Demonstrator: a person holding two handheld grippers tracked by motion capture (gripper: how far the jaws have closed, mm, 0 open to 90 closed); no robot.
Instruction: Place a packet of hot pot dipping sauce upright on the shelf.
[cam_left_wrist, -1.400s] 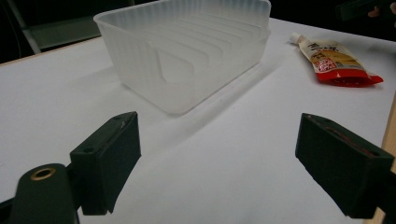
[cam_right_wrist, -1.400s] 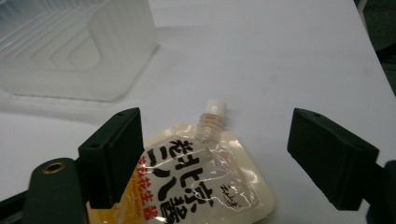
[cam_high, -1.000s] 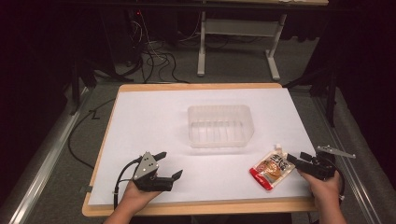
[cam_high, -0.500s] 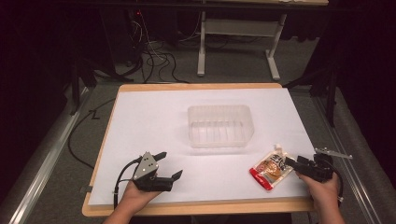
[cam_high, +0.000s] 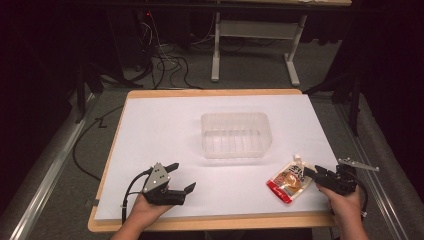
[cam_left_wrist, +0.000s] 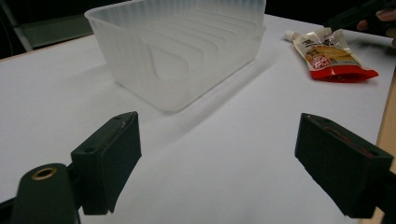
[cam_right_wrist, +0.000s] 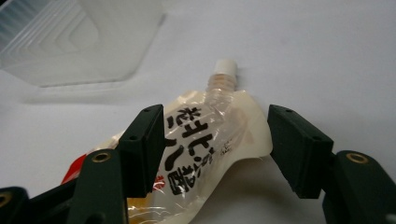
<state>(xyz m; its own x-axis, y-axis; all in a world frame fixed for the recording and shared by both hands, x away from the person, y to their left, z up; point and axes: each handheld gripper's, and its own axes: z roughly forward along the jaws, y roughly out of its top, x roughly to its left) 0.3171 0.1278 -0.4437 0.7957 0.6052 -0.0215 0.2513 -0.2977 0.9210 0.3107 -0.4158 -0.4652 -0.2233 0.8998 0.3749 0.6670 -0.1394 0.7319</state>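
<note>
While the pouch (cam_high: 289, 180) lies flat near the desk's front right corner, its white cap (cam_right_wrist: 223, 66) points toward the far edge and its red bottom toward the front. The right gripper (cam_high: 312, 172) sits at the pouch's right side, jaws open and straddling its upper part; in the right gripper view the left jaw overlaps the printed face and the right jaw stands just off the pouch's edge, neither pressing it.

A clear tub (cam_high: 236, 134) stands at mid-desk, apart from the pouch, open side up and ribbed inside. The left gripper (cam_high: 181, 177) rests near the front left corner, jaws wide with nothing between them, aimed across bare sheet toward the tub.

A white sheet (cam_high: 160, 130) covers nearly the whole desk (cam_high: 215, 92), leaving a thin wooden border at the edges. The sheet is bare along the left, the far edge and the stretch between the two grippers. Beyond the desk the room is dark, with grey carpet, cables (cam_high: 165, 62) on the floor and a white table frame (cam_high: 255, 37) behind the far edge.
</note>
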